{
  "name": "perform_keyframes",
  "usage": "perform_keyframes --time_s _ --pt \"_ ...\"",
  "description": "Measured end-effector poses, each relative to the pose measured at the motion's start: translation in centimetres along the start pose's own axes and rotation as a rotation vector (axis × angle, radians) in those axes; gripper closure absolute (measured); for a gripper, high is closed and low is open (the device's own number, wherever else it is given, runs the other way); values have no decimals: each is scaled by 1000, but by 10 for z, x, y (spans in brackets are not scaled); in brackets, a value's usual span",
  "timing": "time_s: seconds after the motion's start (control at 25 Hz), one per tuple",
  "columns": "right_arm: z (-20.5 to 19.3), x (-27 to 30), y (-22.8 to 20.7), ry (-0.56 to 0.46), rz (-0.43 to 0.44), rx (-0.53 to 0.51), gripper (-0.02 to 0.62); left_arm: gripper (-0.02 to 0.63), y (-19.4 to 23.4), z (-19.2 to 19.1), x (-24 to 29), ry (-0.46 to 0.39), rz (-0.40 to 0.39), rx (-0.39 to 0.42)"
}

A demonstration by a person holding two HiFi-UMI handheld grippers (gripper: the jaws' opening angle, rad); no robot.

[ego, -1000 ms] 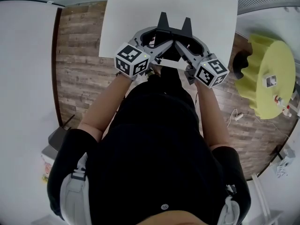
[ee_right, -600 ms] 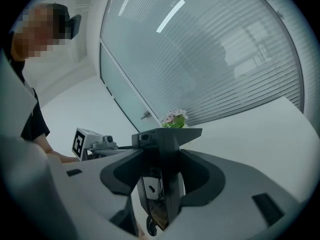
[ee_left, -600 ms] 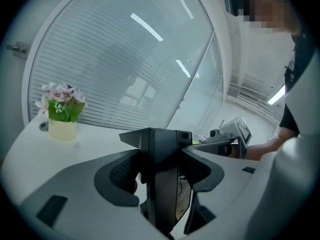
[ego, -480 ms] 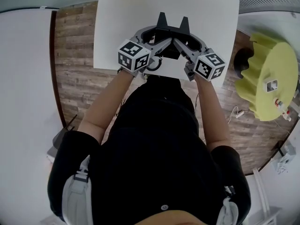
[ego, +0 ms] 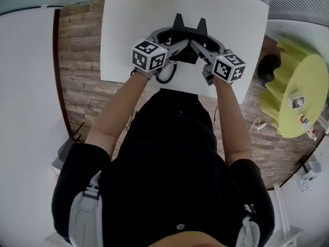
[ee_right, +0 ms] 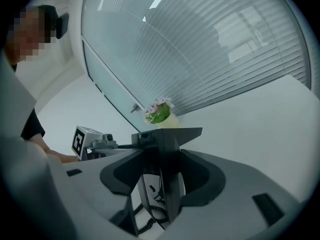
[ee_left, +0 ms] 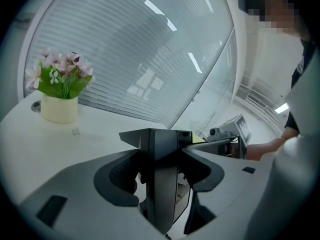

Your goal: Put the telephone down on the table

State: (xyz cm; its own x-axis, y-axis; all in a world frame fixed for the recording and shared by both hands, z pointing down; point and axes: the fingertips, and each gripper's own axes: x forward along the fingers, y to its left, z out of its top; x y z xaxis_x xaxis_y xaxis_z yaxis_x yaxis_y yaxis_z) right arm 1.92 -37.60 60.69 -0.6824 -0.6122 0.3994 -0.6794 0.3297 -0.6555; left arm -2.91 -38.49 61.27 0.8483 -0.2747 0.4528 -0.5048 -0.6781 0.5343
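Left gripper (ego: 178,22), right gripper (ego: 202,25) each clamped on telephone (ego: 184,55); load advanced from near edge farther over table (ego: 231,24). Set-down judged pending.

Black telephone (ego: 184,56), white table (ego: 231,14) — pink flowers (ee_left: 60,64), cream pot (ee_left: 59,109)

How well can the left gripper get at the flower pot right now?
Probably not yet: the left gripper is shut on the telephone, which the right gripper also clamps. Otherwise the way looks free, with open table between it and the flower pot.
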Motion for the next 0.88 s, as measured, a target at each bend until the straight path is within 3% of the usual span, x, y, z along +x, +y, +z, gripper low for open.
perform_keyframes --time_s 0.88 --pt "-7 42 -68 81 -7 172 364 341 57 -17 54 116 11 -169"
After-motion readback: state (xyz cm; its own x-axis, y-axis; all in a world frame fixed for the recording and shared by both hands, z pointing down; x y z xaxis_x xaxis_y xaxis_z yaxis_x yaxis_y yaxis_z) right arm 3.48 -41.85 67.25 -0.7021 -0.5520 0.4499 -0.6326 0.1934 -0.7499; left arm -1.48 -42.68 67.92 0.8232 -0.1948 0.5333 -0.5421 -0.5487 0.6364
